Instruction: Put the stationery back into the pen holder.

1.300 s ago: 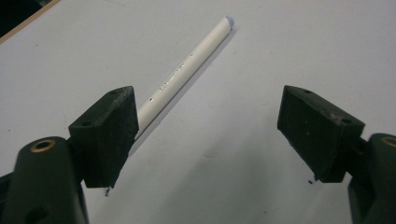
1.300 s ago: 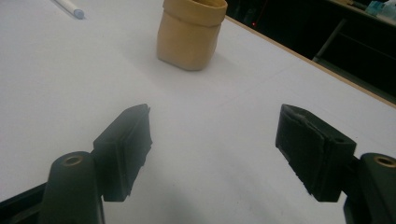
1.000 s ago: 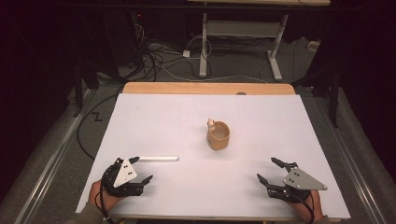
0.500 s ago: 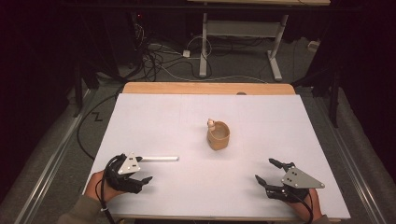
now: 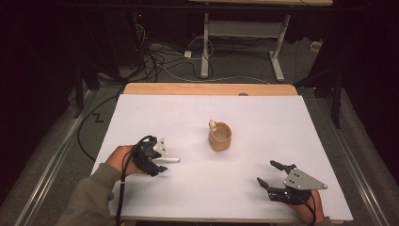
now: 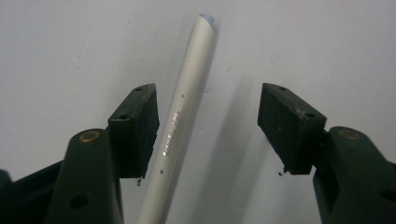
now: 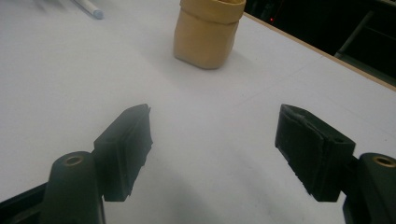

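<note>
Dim room, one white table (image 5: 244, 188) with a wooden strip at its far edge, cables on the floor beyond. Two grippers, one white pen, one tan cup. Near right: right gripper (image 5: 272, 175) lying low on the table in a hand at the near edge, jaws spread wide, nothing between them, pointing left and far. Near left: left gripper (image 5: 162, 157) held in a sleeved hand, pointing right, jaws just closing but not yet pressing. White pen (image 6: 180, 121) lying flat on the table between those jaws, just beside one pad, well apart from the other. Farther, mid-table: tan cup (image 5: 220, 136), upright, with a small pale item at its far rim.
</note>
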Tool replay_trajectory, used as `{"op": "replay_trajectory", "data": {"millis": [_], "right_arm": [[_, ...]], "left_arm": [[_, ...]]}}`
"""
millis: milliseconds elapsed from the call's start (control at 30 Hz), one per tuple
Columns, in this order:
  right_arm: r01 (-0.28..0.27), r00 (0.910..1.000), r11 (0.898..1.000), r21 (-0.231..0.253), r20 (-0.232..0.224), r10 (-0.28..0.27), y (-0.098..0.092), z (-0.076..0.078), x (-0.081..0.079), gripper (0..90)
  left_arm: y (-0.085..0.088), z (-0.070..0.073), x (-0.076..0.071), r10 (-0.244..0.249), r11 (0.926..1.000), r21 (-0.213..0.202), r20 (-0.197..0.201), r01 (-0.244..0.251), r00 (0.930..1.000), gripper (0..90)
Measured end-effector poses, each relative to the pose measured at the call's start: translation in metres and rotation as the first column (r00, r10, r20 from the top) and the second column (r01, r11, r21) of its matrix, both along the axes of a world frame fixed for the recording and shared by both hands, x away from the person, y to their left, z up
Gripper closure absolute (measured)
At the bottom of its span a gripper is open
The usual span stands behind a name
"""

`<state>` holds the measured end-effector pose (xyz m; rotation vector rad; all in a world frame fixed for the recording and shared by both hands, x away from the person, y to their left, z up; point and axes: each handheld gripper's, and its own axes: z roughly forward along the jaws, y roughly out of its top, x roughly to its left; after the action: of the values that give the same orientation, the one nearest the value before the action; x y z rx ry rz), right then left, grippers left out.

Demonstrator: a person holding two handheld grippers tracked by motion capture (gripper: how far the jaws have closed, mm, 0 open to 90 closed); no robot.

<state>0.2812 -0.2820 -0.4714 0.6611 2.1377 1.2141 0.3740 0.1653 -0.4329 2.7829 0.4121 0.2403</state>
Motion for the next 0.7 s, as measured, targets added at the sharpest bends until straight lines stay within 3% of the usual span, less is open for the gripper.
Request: {"op": "replay_trajectory", "data": {"millis": [167, 300, 333, 433, 500, 633, 700], "right_arm": [[-0.003, 1.0000, 1.000, 0.005, -0.004, 0.003, 0.000, 0.000, 0.000, 27.0], [-0.007, 0.9999, 1.000, 0.009, -0.007, 0.007, -0.001, 0.000, 0.000, 28.0], [-0.009, 0.9999, 1.000, 0.010, -0.007, 0.009, -0.001, 0.000, 0.000, 28.0], [-0.012, 0.9999, 1.000, 0.011, -0.006, 0.012, -0.001, 0.000, 0.001, 28.0], [-0.013, 0.9999, 1.000, 0.013, -0.007, 0.014, -0.001, 0.000, 0.001, 28.0], [-0.015, 0.9998, 1.000, 0.014, -0.009, 0.016, -0.001, 0.000, 0.001, 28.2], [-0.018, 0.9998, 1.000, 0.015, -0.010, 0.018, -0.001, 0.000, 0.001, 28.3]], "left_arm": [[-0.016, -0.006, 0.019, -0.032, 0.9969, 0.070, -0.056, 0.036, 0.9979, 46.4], [-0.023, -0.010, 0.030, -0.060, 0.9898, 0.124, -0.088, 0.070, 0.9944, 53.9], [-0.026, -0.012, 0.033, -0.068, 0.9857, 0.147, -0.105, 0.083, 0.9922, 55.6], [-0.029, -0.011, 0.038, -0.098, 0.9788, 0.165, -0.143, 0.121, 0.9849, 58.4], [-0.033, -0.011, 0.038, -0.133, 0.9693, 0.186, -0.158, 0.161, 0.9785, 63.4], [-0.042, -0.010, 0.037, -0.189, 0.9430, 0.241, -0.179, 0.229, 0.9656, 72.1], [-0.044, -0.010, 0.035, -0.206, 0.9357, 0.254, -0.172, 0.245, 0.9633, 74.2]]}}
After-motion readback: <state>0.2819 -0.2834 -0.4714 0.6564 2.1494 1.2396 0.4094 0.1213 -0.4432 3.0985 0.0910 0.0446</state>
